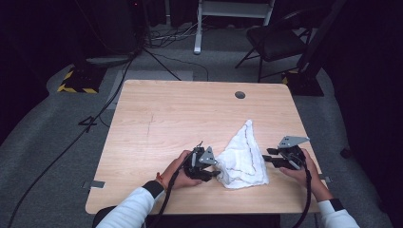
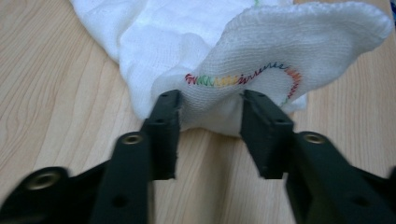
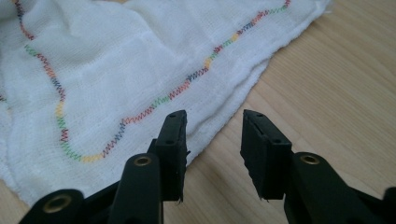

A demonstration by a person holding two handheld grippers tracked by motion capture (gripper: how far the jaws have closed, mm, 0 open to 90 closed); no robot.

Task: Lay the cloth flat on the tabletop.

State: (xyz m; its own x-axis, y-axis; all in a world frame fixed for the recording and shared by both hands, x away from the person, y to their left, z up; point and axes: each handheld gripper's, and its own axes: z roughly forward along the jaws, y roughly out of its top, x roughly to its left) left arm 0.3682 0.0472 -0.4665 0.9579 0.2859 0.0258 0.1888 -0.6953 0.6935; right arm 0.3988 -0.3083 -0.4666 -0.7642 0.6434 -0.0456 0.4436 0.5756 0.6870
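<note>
Claws, two, hand-held, both at the near end of a light wood-grain bench [image 1: 157, 118], one on either side of a white cloth [image 1: 243, 156]. Bench: rectangular, rounded corners, a round grey port [image 1: 240, 94] near its far edge. Room: dark; grey carpet; black cables trailing across the floor [image 1: 71, 142]; a folding chair [image 1: 275, 40] beyond the far right corner; a yellow-and-black striped base [image 1: 76, 83] at far left; a white frame leg [image 1: 198, 26] at the back. Cloth: crumpled, roughly triangular, point toward the far edge, trimmed with multicolour zigzag stitching, lying flat on the bench right of centre. Left hand [image 1: 173, 172]: white sleeve, forearm entering from the bottom edge, wrist low over the bench, claw aimed rightward at the cloth's near left corner. Left claw [image 1: 212, 172]: jaws partly spread, a raised fold of the cloth's stitched hem between the tips, fabric meeting both inner faces in the left gripper view; whether they pinch it firmly cannot be told. Right hand [image 1: 304, 173]: white sleeve, held low at the bench's right edge, claw aimed leftward. Right claw [image 1: 267, 156]: jaws partly spread, nothing between them, tips at the cloth's right edge, one jaw over the fabric, the other over bare wood.
</note>
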